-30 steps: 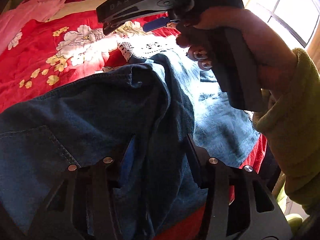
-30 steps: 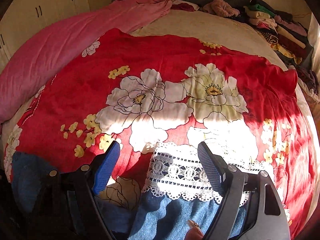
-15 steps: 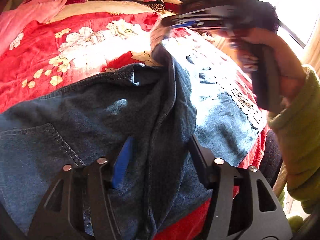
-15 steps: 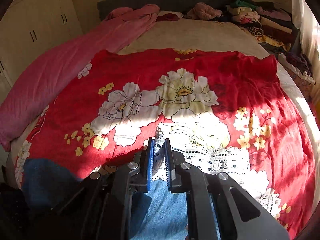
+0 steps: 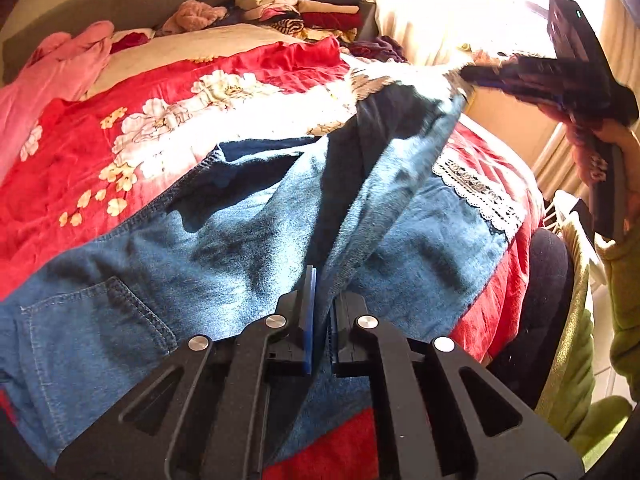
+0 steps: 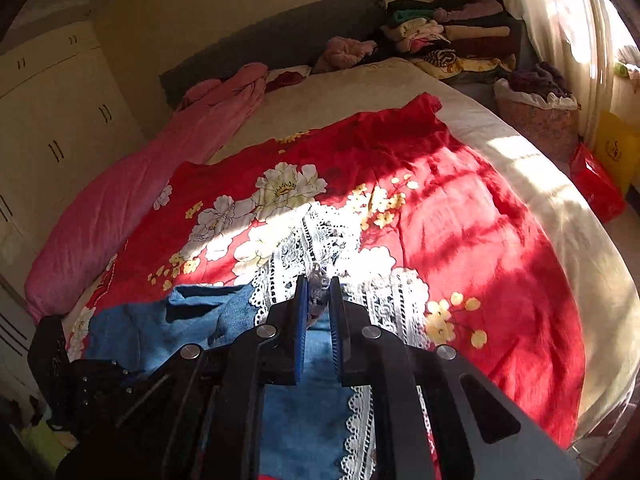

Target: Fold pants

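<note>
Denim jeans (image 5: 224, 248) with white lace hems (image 6: 320, 240), spread on a red floral blanket (image 6: 480, 216) over the bed (image 6: 360, 92). Left hand-held gripper (image 5: 320, 304): fingers together, clamped on a raised fold of the jeans. Right hand-held gripper (image 6: 318, 300): clamped on one lace hem, that leg lifted off the blanket. Stacked clothes (image 6: 452, 32) lie near the headboard.

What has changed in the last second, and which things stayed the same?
The left gripper, open around a fold of the jeans a second ago, has shut on it. The right gripper, then open over the lace hem, has shut on that hem and lifted the leg up and toward the window side. The red floral blanket and the pile of folded clothes stayed as they were.
</note>
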